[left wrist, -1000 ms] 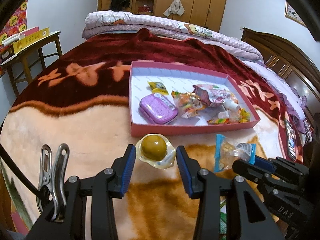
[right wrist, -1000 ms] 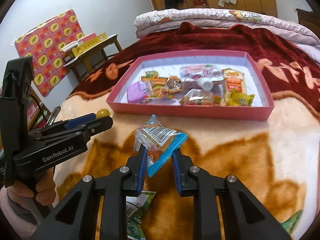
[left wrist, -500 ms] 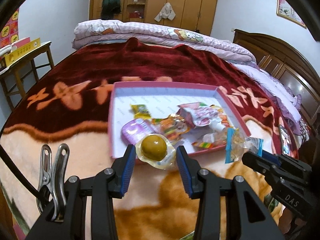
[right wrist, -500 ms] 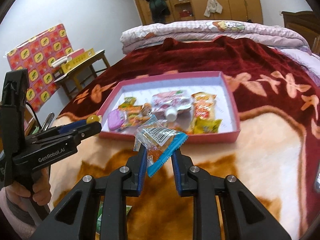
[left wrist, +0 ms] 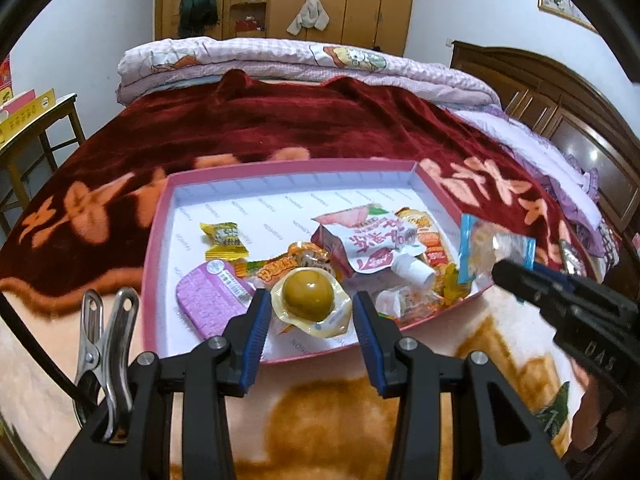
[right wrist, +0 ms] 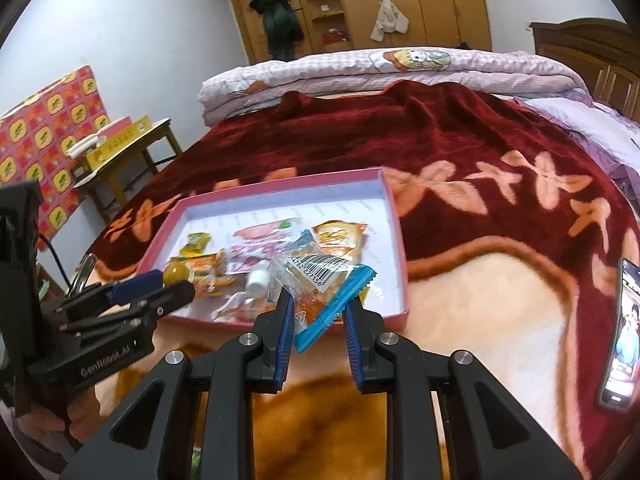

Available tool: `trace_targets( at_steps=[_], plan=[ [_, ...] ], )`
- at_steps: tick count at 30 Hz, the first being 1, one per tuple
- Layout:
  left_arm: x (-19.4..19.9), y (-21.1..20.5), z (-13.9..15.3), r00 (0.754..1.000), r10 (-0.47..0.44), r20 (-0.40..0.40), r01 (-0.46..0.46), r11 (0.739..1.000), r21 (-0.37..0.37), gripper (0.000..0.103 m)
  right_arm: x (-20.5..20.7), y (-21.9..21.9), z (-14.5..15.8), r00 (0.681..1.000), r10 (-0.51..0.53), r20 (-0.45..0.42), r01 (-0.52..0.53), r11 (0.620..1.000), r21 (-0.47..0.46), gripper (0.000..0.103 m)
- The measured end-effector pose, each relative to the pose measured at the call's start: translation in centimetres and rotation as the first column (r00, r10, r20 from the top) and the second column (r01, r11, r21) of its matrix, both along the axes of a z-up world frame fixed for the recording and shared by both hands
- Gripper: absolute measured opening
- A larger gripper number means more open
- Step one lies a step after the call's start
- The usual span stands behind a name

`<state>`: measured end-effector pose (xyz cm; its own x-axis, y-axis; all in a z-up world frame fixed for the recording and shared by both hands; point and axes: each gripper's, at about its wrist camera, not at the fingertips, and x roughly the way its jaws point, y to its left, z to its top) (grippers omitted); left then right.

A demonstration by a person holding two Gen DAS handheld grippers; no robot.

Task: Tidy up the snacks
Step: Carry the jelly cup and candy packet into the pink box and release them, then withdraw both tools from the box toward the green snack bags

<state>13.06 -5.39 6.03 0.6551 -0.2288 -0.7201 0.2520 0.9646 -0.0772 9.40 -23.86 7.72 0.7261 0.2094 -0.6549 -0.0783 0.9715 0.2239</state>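
Observation:
My left gripper is shut on a clear-wrapped brown egg snack, held over the near edge of the pink tray. In the right wrist view that same gripper shows at the left with the egg snack at its tip. My right gripper is shut on a clear packet with blue ends and a barcode, above the tray's near right part. The packet also appears at the right of the left wrist view. Several snacks lie in the tray, among them a purple pack and a pink pouch.
The tray lies on a red and cream flowered blanket on a bed. A phone rests on the blanket at the right. A folded quilt lies at the far end. A small table with boxes stands left of the bed.
Both grippers have carried their snacks forward from over the blanket to above the tray's near edge. Neither grip has changed.

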Motion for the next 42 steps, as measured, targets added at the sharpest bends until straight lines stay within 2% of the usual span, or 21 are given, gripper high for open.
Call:
trace_targets(
  at_steps=[4,8,23,25,30,32,42],
  plan=[
    [1.3,-0.5,-1.1,1.0,0.013,-0.021,-0.012,1.0,0.022,0.045,0.9,-0.4,-0.7,1.0,0.001,-0.025,0.0,1.0,0.025,0.024],
    [2.0,-0.7,-1.5,1.0,0.027,0.001,-0.027,0.998,0.054,0.045,1.5,0.1,-1.3,0.999,0.015,-0.037,-0.015,1.0,0.023,0.024],
    [3.0,-0.7,-1.9,1.0,0.022,0.009,-0.023,0.997,0.07,0.046,3.1,2.6,-2.6,0.997,0.066,-0.038,-0.067,0.998,-0.017,0.025],
    [2.9,-0.7,-1.9,1.0,0.026,0.008,-0.027,0.996,0.08,0.05,3.2,2.5,-2.6,0.997,0.065,-0.038,-0.065,0.998,0.002,0.028],
    [2.6,-0.5,-1.6,0.999,0.046,-0.011,-0.045,0.996,0.077,0.05,3.0,2.0,-2.2,0.996,0.076,-0.04,-0.072,0.995,0.075,0.053],
    [2.2,-0.3,-1.3,0.999,0.054,-0.01,-0.053,0.996,0.069,0.05,2.7,1.9,-2.0,0.996,0.077,-0.034,-0.074,0.994,0.081,0.057],
    [-0.3,0.6,0.6,0.997,0.077,0.002,-0.077,0.996,0.046,0.05,0.9,2.2,-0.4,0.995,0.097,0.006,-0.097,0.992,0.084,0.058]
  ],
)
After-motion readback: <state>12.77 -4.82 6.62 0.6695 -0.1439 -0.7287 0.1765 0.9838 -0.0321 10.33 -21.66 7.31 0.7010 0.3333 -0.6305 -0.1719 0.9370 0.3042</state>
